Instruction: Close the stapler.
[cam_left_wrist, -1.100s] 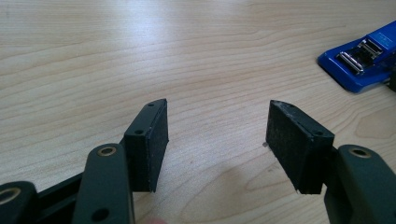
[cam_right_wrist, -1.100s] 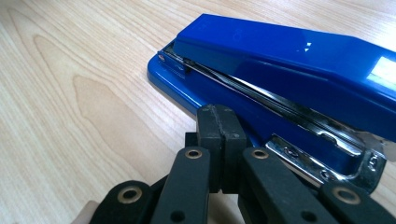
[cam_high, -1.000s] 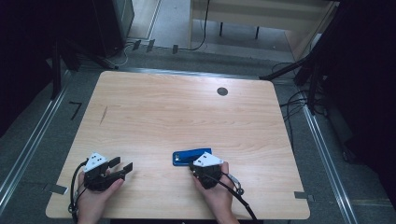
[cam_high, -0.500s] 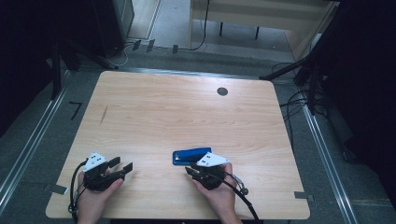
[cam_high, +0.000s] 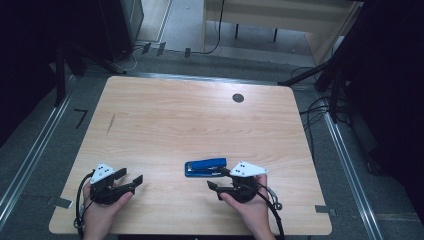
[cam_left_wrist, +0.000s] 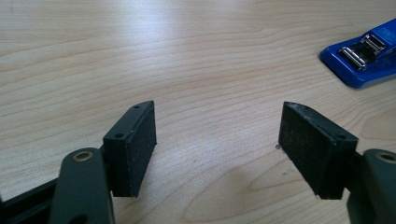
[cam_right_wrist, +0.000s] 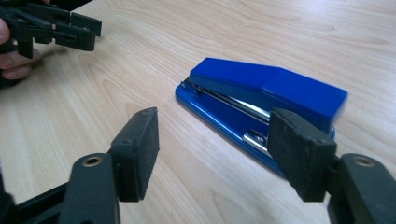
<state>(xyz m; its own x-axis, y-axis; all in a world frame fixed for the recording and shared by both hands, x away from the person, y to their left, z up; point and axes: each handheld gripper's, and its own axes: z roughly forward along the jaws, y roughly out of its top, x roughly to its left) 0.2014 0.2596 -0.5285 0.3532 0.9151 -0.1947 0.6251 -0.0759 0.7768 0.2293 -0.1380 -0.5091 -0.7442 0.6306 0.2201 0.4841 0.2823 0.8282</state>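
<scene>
The blue stapler (cam_high: 206, 167) lies flat on the worktop (cam_high: 200, 120) near the person's edge, slightly right of the middle, lengthwise left to right, with nothing gripping it. The right tongs (cam_high: 218, 179) sit just beside its right end; their jaws have just been opening and now stand wide and released, and in the right gripper view the stapler (cam_right_wrist: 261, 100) lies ahead of them, one pad (cam_right_wrist: 299, 154) close in front of its near end without pressing on it. The left tongs (cam_high: 131, 179) rest well apart at the near left, also released, with bare wood between their jaws and the stapler (cam_left_wrist: 369, 58) off to the far right in the left gripper view. The likeliest trouble is a stray nudge: the right pad is so close that a careless sweep could skid the stapler across the smooth wood or spin it. If it is regrasped, closing across the sloped top could make the arm press down or the pads slide off.
</scene>
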